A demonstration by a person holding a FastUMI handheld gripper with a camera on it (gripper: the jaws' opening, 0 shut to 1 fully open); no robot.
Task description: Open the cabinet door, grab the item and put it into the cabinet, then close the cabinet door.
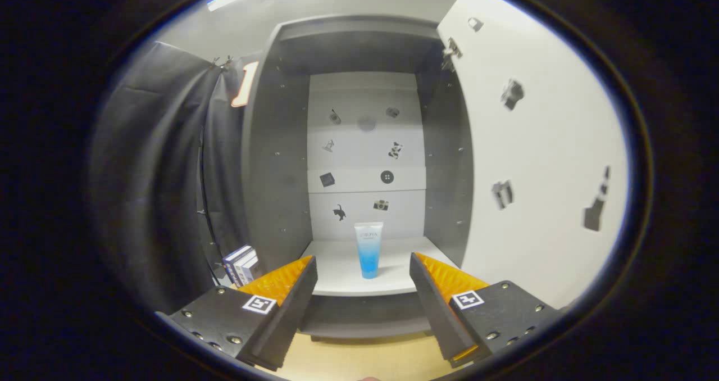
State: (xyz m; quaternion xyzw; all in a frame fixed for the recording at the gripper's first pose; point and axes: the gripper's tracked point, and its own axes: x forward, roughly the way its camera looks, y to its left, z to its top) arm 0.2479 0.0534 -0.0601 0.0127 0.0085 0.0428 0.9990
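Note:
The cabinet (359, 49) stands straight ahead with its door (539, 162) swung open to the right. A blue and white tube (368, 249) stands upright, cap down, on the cabinet's white bottom shelf (337, 266), near the front. My gripper (363, 271) is open, its two fingers spread wide just in front of the shelf edge. The tube stands beyond the fingers, in line with the gap, and nothing is between them.
Small dark stickers dot the cabinet's white back panel (365, 145) and the inside of the open door. Dark side walls (275, 162) frame the opening. A small stack of boxes (241, 264) sits left of the cabinet on the pale wooden table (359, 361). Black cloth hangs at the left.

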